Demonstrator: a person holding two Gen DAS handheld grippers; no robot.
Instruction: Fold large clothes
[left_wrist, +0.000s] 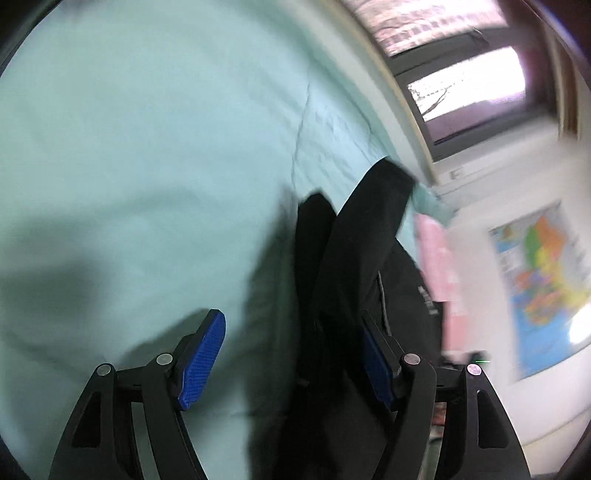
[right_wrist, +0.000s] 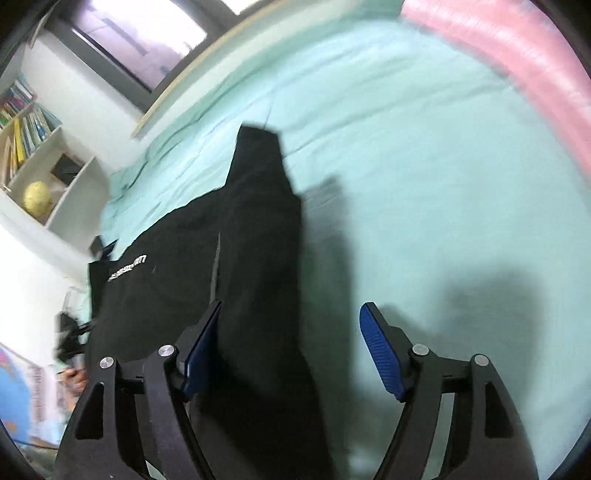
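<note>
The left tool (left_wrist: 291, 362) has its blue-padded fingers (left_wrist: 203, 362) spread wide apart, gripping nothing. Black cloth fills the gap toward its right finger, whose pad lies against or just beside the fabric; blur hides whether they touch. The right tool (right_wrist: 291, 350) is likewise spread wide and holds nothing, its left finger (right_wrist: 201, 354) over the black cloth and its right finger over bare sheet.

The black garment (right_wrist: 236, 236) lies spread on the bed, over the pale green sheet (right_wrist: 424, 166). In the right wrist view it runs from beneath the tool up toward the far edge of the bed, narrowing to a squared end that stops short of that edge. A small line of white lettering (right_wrist: 127, 273) sits on the garment near the bed's left edge, and a thin pale seam or zip runs along its middle. In the left wrist view the same garment (left_wrist: 369, 229) shows as two long black folds side by side.

A pink roll of bedding (right_wrist: 517, 62) lies along one end of the bed. Beyond the far edge is a window (left_wrist: 469, 85). A white bookshelf (right_wrist: 55, 177) with books and a yellow globe (right_wrist: 37, 199) stands off the bed's left corner, and a coloured map (left_wrist: 543, 280) hangs on the wall.
</note>
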